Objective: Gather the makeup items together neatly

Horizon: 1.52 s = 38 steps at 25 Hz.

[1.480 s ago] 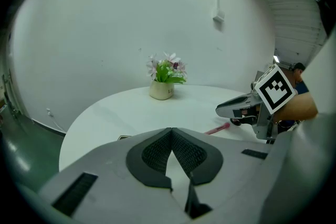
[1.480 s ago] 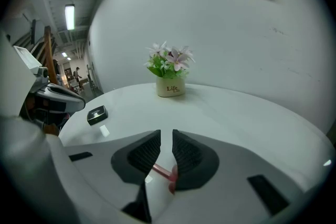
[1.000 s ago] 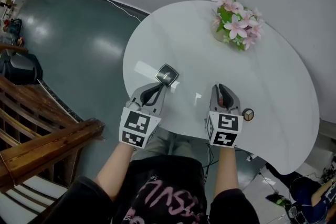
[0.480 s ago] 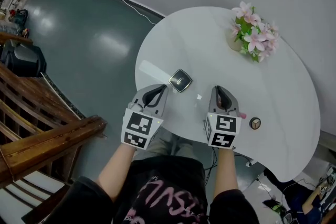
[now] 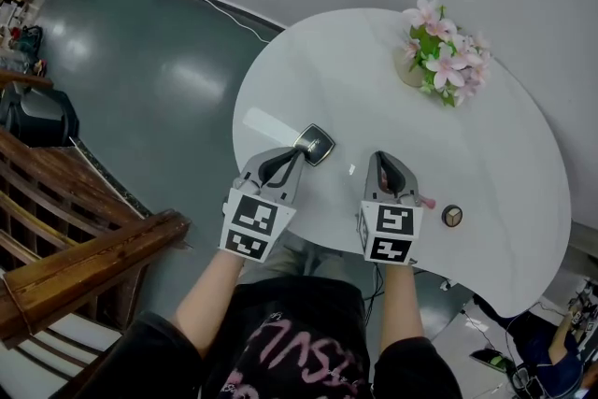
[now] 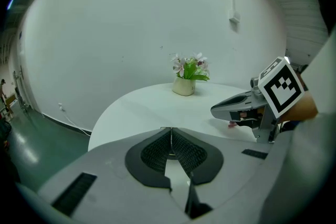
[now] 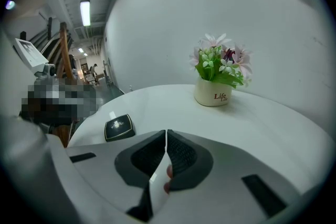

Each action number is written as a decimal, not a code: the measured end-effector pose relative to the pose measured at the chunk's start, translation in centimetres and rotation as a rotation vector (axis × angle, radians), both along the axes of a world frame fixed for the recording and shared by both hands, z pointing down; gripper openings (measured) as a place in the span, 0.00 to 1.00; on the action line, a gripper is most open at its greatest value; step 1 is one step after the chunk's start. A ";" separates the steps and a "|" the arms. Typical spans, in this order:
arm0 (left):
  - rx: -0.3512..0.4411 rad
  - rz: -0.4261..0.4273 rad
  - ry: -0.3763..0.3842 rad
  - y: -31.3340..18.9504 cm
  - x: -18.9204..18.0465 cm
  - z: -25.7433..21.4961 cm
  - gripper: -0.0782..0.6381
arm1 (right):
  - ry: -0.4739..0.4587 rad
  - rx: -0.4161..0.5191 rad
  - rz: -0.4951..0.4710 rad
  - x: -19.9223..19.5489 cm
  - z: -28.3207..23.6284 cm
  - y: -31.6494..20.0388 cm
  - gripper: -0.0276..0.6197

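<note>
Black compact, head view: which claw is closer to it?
Left. The left claw, shut, has its tip almost at the black compact, on the side nearest the person. The right claw, also shut, sits clearly farther off, to the compact's right.

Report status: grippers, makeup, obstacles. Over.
Left gripper shut, empty. Right gripper just closed on pink item. Compact and round item lie apart. Flower pot far, no obstacle.
</note>
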<state>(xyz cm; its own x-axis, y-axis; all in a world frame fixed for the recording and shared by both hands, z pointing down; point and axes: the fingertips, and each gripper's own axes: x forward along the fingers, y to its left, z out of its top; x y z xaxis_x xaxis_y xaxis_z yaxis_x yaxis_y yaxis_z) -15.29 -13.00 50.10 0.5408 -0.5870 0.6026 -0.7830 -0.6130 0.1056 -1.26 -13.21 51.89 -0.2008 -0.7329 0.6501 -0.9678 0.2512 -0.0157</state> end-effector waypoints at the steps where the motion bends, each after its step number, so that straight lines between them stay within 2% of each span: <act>1: -0.005 0.012 0.002 -0.1 0.3 0.1 0.13 | -0.003 0.000 0.001 0.1 0.0 -0.1 0.15; 7: -0.035 0.046 -0.009 -0.6 1.5 0.9 0.14 | -0.021 -0.010 0.007 0.2 0.3 -0.1 0.15; 10: -0.067 0.067 -0.010 -0.8 2.0 1.5 0.33 | -0.023 -0.017 -0.003 0.0 0.5 -0.1 0.15; 21: -0.120 0.110 -0.060 -1.2 3.1 3.6 0.52 | -0.043 -0.045 0.025 0.6 1.2 0.1 0.15; 38: -0.198 0.127 -0.117 -1.4 3.3 6.3 0.54 | -0.052 -0.069 0.046 0.9 1.9 0.2 0.15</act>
